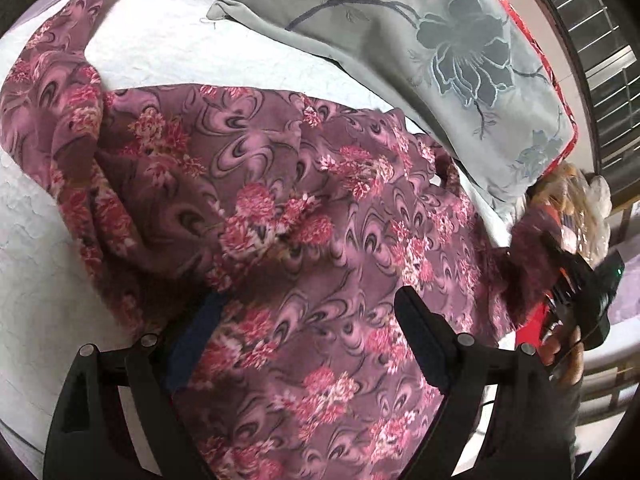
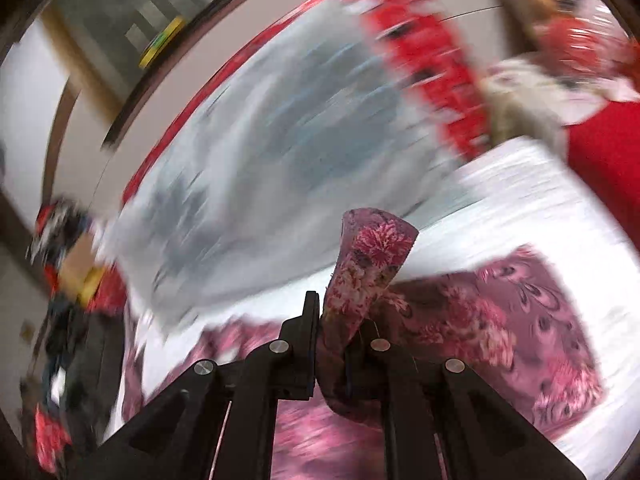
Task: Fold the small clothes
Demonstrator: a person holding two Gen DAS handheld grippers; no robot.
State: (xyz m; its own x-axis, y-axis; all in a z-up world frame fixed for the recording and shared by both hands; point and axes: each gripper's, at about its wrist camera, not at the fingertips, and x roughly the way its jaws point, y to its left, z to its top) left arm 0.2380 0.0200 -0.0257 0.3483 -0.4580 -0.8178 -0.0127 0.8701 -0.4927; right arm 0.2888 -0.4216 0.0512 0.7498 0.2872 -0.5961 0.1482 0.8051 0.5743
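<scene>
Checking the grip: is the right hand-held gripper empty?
No, the right hand-held gripper is shut on a fold of the floral garment.

Both tongs are matte black plastic: the left tongs (image 1: 308,320) have broad angular arms, round silver screws at the joints and flat fingers (image 1: 420,340); the right tongs (image 2: 334,320) look alike.

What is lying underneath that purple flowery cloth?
Under the purple floral fabric garment lies a white textured bedspread, showing around its edges. A dark blue strip peeks out near the left hand-held gripper. Anything else beneath is covered.
</scene>
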